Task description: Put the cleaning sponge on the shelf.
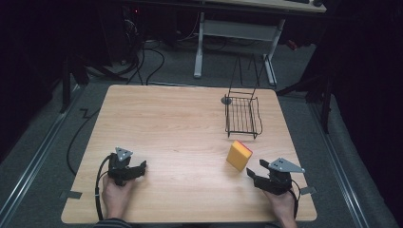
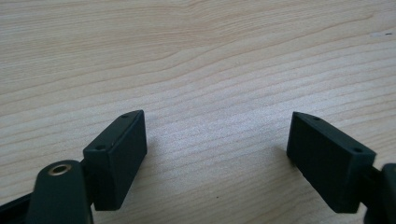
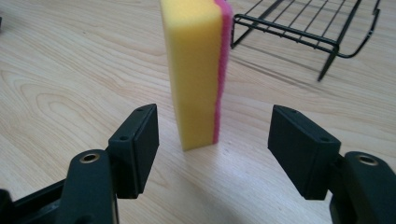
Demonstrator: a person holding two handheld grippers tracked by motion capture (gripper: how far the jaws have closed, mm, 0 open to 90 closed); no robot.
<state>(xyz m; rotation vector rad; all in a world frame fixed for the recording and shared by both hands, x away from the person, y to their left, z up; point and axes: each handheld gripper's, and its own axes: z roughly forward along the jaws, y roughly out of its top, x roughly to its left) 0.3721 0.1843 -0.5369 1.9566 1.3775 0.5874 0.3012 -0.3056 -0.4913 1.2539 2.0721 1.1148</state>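
right tongs (image 3: 212,149) – agape | left tongs (image 2: 215,158) – agape | one sponge (image 3: 198,70) | one wire rack (image 1: 242,115)

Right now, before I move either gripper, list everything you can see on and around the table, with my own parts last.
sponge: one, yellow with a pink layer, standing on end near the table's right front, just ahead of the right gripper's open jaws, untouched
wire rack: one, black, far right part of the table, beyond the sponge
small round thing: one, dark, by the rack's far left corner; too small to identify
table: one, light wood
desk frame: one, white-legged, on the floor beyond the table
left gripper: black, open, over bare wood at the front left
right gripper: black, open, front right
hands: two, at the near edge
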